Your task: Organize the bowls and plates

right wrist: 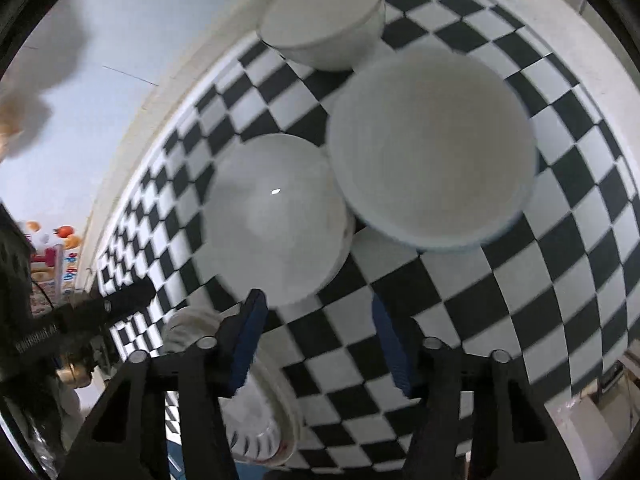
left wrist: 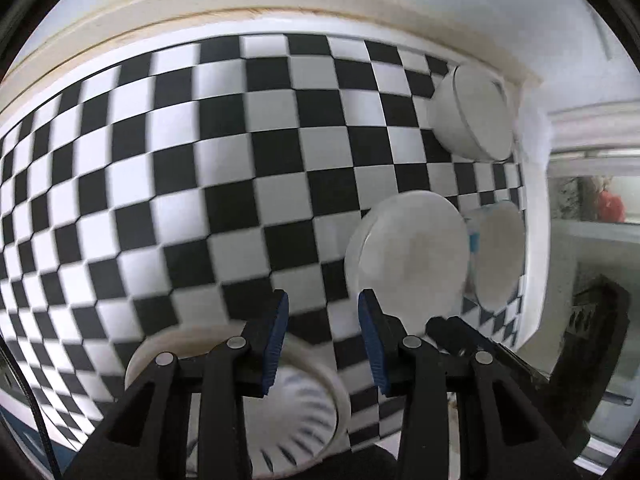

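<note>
On a black-and-white checkered tablecloth (left wrist: pixel 224 184) lie several white dishes. In the left wrist view my left gripper (left wrist: pixel 323 332) is open and empty above a patterned bowl (left wrist: pixel 296 408); a white plate (left wrist: pixel 412 256), a blue-rimmed bowl (left wrist: pixel 500 252) and a white bowl (left wrist: pixel 472 116) lie to the right. In the right wrist view my right gripper (right wrist: pixel 318 340) is open and empty, just short of the white plate (right wrist: pixel 272 216). The blue-rimmed bowl (right wrist: pixel 432 148) lies beyond it, the white bowl (right wrist: pixel 324 20) farther back, the patterned bowl (right wrist: pixel 256 412) at lower left.
The table's cream edge (left wrist: pixel 240 0) runs along the far side against a pale wall. The other gripper's black body (right wrist: pixel 80 316) shows at the left of the right wrist view. Dark furniture (left wrist: pixel 592 328) stands beyond the table's right edge.
</note>
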A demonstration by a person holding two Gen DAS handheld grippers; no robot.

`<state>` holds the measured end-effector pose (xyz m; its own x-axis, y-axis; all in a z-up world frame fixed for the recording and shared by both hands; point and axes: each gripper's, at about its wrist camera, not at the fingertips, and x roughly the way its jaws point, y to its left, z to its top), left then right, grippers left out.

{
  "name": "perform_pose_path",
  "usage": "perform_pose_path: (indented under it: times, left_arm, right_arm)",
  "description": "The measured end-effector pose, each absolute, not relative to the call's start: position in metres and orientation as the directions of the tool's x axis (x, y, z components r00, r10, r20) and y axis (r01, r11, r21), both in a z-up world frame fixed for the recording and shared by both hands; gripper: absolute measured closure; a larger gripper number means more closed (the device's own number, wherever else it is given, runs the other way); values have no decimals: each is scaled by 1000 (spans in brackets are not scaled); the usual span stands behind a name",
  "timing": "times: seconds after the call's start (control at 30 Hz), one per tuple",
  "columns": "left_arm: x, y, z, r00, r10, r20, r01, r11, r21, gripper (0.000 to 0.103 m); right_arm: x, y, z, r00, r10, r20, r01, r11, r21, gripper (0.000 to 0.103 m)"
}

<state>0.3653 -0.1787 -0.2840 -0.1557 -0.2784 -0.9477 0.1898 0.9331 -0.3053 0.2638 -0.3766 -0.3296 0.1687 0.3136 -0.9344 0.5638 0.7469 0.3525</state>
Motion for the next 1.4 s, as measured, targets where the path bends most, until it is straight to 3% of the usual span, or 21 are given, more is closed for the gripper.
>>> perform_pose_path:
  times: [0.1, 0.23, 0.27, 0.4, 0.9, 1.4]
  left_arm:
    - [376, -202, -303, -190, -258, -947, 218, 930, -297, 69]
    - [381, -229, -321, -203, -221, -954, 282, 920, -273, 70]
    - [381, -235, -324, -205, -208, -956, 299, 917, -263, 75]
    - [371, -245, -320, -153, -161, -975, 381, 901, -209, 78]
    - [276, -233, -278, -154, -197, -968, 368, 898, -241, 79]
    - [245, -279, -316, -221, -155, -963, 406, 883, -236, 79]
  right_arm:
    - [275, -378, -351, 138, 328, -934, 559, 753, 347, 57]
    - [289, -380, -371, 107, 333, -937, 552, 764, 335, 80]
    - [292, -380, -374, 104, 335, -937, 550, 765, 335, 82]
    - [299, -378, -371, 101, 309, -946, 506, 803, 316, 83]
    - [229, -370, -334, 75, 370, -926, 420, 831, 366, 84]
    - [179, -404, -349, 42, 341, -939, 463, 826, 321, 84]
